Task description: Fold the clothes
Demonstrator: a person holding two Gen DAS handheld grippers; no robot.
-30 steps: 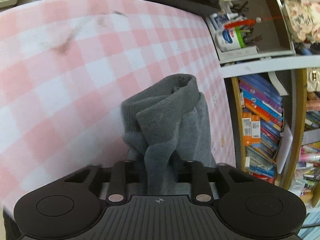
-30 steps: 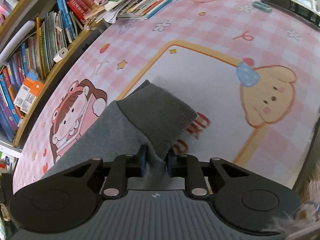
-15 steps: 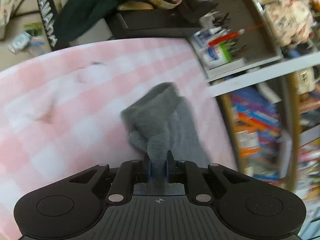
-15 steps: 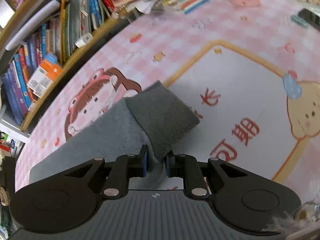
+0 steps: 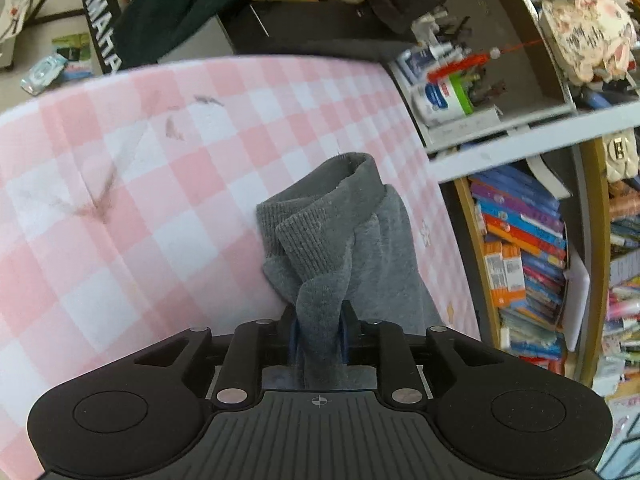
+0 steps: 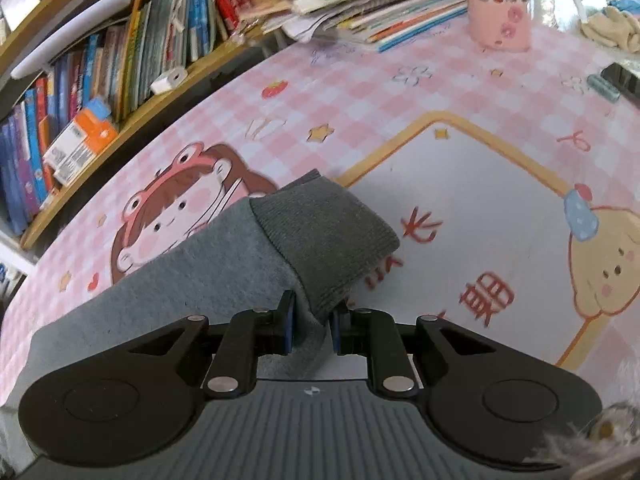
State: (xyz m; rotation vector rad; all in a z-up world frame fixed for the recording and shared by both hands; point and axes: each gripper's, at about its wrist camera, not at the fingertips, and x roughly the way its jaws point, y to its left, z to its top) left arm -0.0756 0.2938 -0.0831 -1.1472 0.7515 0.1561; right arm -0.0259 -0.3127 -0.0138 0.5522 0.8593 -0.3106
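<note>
Left claw [image 5: 318, 334]: jaws opening, having been pinched tighter half a second ago; a bunched cuff of the grey garment [image 5: 340, 240] sits between its pads.
Right claw [image 6: 312, 322]: clamped on the garment's other ribbed cuff [image 6: 326, 240], as a second ago.
Garment: draped on the pink checked desk [image 5: 120, 208], between both claws.
Change: the right cuff now lies nearer the cartoon girl print [image 6: 180, 208].
Meaning: probably a release on the left, this fold being set down.
Beyond: bookshelf [image 6: 80, 92].
</note>
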